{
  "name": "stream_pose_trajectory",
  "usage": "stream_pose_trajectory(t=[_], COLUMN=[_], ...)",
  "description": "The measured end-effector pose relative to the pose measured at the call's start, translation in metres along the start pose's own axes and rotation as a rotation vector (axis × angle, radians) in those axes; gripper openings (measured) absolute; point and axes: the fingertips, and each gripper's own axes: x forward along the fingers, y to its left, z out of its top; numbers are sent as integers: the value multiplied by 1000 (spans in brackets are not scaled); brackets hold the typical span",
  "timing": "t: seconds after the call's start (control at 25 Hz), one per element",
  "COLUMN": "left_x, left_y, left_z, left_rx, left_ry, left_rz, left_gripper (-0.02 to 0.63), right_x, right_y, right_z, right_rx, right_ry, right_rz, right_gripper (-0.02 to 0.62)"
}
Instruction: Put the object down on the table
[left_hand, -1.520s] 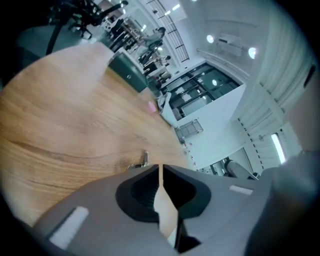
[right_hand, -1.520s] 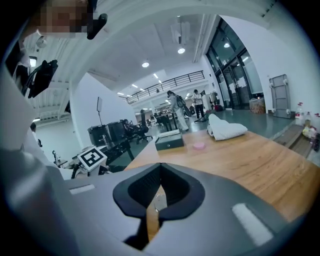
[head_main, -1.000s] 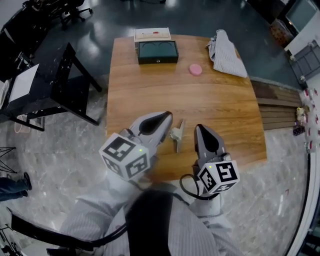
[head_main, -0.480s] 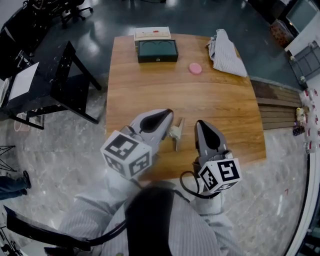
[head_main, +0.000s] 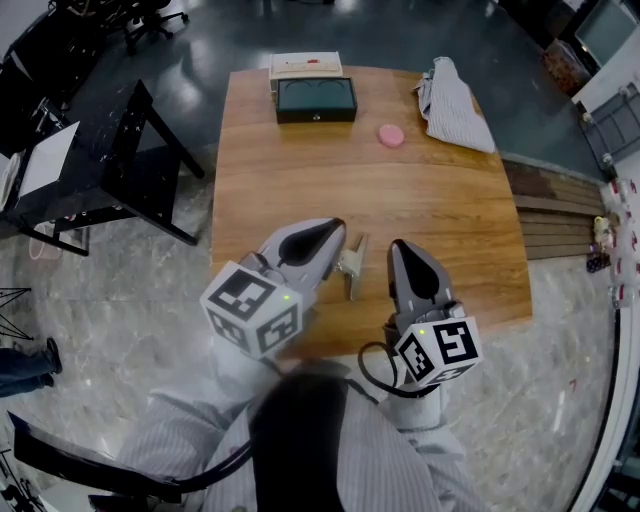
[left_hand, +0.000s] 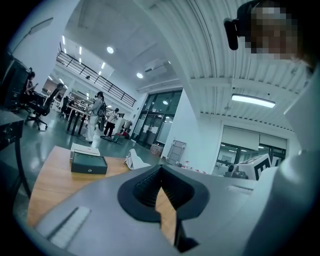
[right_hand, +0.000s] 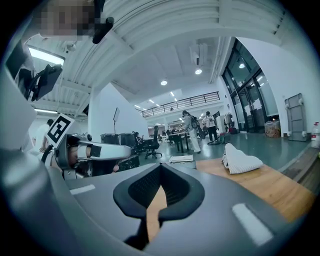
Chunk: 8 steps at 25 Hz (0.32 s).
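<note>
A small silvery metal piece lies on the wooden table near its front edge, between my two grippers. My left gripper is shut, its tip just left of the piece; whether they touch I cannot tell. The right gripper is also shut and stands apart to the right of the piece. In the left gripper view the jaws meet with nothing between them. The right gripper view shows its jaws closed and empty as well.
At the table's far edge sit a dark green box and a white box behind it. A pink disc and a crumpled grey cloth lie far right. A black stand is left of the table. People stand far off.
The left gripper has shifted very slightly toward me. The metal piece and the right gripper have stayed where they were.
</note>
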Motion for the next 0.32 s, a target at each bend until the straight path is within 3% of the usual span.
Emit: stream_pose_trajectory(t=[0.32], left_x=[2], left_y=[-5], left_z=[-3], left_rx=[-3], left_ry=[8], left_rz=[3], left_gripper=[0], right_x=[-4], right_y=[-1], right_z=[1], right_rx=[0], right_ry=[1], right_rz=[1], right_gripper=[12])
